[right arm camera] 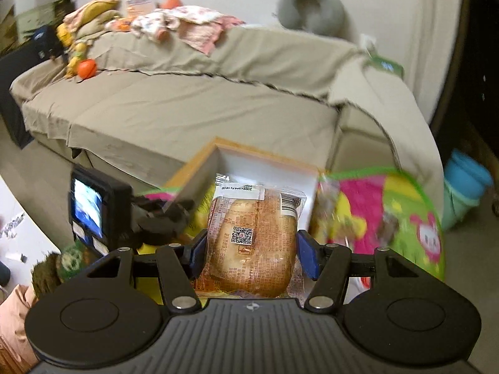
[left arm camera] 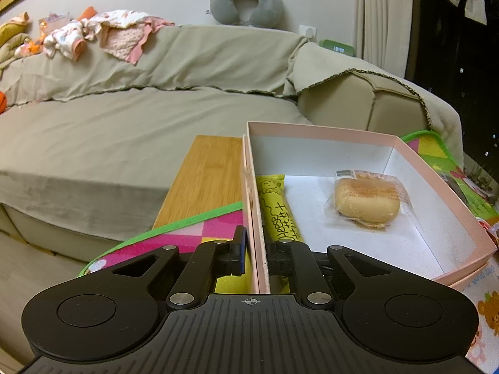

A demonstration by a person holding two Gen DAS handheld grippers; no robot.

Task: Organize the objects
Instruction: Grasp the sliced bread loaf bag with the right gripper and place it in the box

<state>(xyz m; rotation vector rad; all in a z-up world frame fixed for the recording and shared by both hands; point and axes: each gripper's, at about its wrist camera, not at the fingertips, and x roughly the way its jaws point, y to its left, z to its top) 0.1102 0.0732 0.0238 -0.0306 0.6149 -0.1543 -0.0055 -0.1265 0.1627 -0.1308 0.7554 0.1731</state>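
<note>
Pink box, lid off, white inside, on play mat w/ green border, near beige sofa. Inside box: yellow snack packet along left wall, black handwriting-style print, near end hidden behind gripper; wrapped bun in clear plastic toward far right, apart from the packet. Rest of box floor bare.

Left gripper: clamped on box's left wall, one finger outside, one inside; blue pad edge showing on the outer finger only. Wooden board just left of box, far end under sofa edge.

Right gripper: blue pads pressed on both sides of a second wrapped bun, QR sticker on top, held above mat level in front of the box. Box interior mostly hidden behind this bun in right wrist view; contents not readable there. Left gripper's rear w/ lit small screen at left, blurred.

Hard to make out: right wrist view motion-blurred, esp. mat pattern and edges. Grey neck pillow on sofa back, pile of clothes far left, green clock at far right, digits unclear. Blue tub at far right of right view, partly cut off.
</note>
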